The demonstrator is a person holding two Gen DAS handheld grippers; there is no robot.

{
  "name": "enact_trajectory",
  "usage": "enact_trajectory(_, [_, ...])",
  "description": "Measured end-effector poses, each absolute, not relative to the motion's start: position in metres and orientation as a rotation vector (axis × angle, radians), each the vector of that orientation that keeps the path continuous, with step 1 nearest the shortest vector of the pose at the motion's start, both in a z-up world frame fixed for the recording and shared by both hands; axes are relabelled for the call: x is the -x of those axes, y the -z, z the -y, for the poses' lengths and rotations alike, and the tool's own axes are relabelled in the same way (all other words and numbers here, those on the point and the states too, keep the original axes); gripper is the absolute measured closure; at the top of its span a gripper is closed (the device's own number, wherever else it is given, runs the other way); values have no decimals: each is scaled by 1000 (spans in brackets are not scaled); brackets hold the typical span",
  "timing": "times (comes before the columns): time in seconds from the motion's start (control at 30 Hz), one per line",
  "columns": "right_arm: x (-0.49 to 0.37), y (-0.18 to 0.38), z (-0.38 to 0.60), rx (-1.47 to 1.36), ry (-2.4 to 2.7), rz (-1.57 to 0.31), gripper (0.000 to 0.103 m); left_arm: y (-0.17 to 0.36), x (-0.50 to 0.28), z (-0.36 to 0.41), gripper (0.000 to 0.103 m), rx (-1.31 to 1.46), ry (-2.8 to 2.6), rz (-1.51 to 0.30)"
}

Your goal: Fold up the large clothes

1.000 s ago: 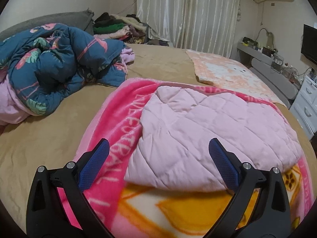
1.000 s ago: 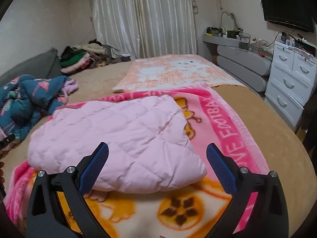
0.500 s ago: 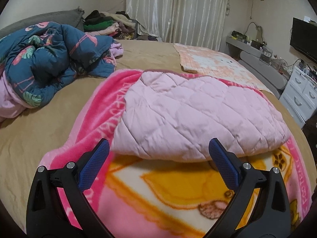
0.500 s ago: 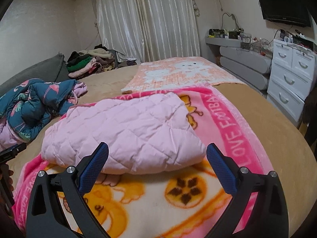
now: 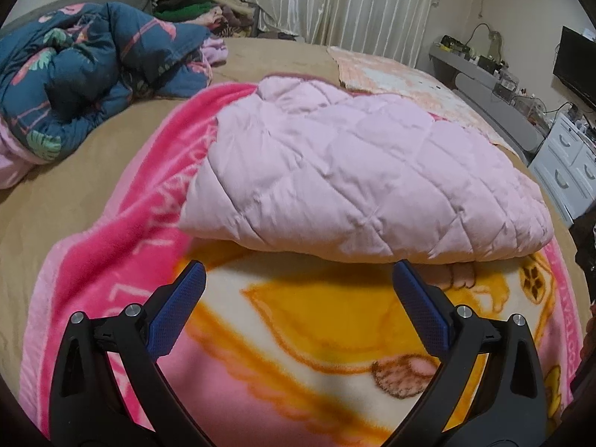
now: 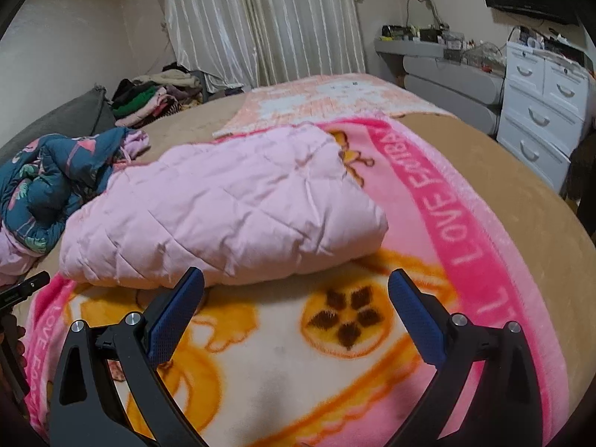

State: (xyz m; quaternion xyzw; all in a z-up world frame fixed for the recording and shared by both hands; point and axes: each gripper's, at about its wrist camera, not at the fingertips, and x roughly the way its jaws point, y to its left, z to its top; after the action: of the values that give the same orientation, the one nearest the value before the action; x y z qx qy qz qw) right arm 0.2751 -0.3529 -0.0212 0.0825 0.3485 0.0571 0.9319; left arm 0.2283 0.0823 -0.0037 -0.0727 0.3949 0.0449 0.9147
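from the left wrist, the left gripper (image 5: 296, 279) gapes with nothing in it, the pink quilt (image 5: 357, 171) already folded on the blanket (image 5: 111, 246); from the right wrist, the right gripper (image 6: 296, 288) gapes too, that blanket looks unfolded yet

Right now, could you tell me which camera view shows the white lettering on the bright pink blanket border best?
The right wrist view: the white lettering runs sharp along the pink fleece blanket's right border, reading "LOVE FOOTBA". In the left wrist view the lettering on the left border is blurred and partly covered by the folded pale pink quilted garment.
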Motion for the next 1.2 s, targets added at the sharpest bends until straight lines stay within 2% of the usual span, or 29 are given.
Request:
enact_trajectory(0.33, [-298,47,354,-239,-68,-781,4,35,-259,-103,9,360,-88,-891])
enact_trajectory(0.77, [-339,65,371,-471,-35,-825,4,67,-311,-153,9,806,-58,-915])
enact_trajectory(1.2, [-389,91,389,-698,-35,-859,4,71,-337,-133,8,634,-106,-899])
